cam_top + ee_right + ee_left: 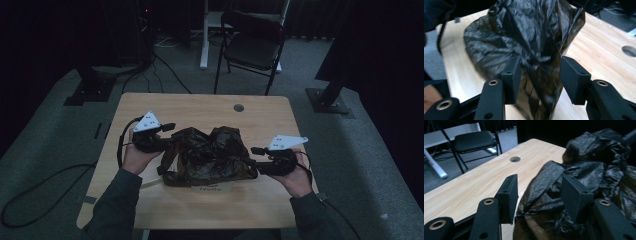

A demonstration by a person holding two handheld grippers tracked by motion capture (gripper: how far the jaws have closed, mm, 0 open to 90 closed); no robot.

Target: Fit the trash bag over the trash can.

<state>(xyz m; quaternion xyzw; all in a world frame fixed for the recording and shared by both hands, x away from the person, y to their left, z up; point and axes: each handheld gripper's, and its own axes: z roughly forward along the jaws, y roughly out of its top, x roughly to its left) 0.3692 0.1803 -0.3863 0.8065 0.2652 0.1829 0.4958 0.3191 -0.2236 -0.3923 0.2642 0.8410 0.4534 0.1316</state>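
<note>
A crumpled black plastic bag (207,155) lies on the middle of the wooden table (200,105). My left gripper (170,135) is at the bag's left edge. In the left gripper view, my left gripper (539,180) has its jaws wide apart, and a fold of the bag (586,170) lies between them without being pinched. My right gripper (251,156) is at the bag's right edge. In the right gripper view, my right gripper (540,61) stands open around a raised fold of the bag (524,37).
A white strip with writing (210,189) pokes out from under the bag at the front. A round cable hole (238,107) sits near the table's far edge. A black folding chair (252,42) and a white desk leg (204,35) stand beyond the table.
</note>
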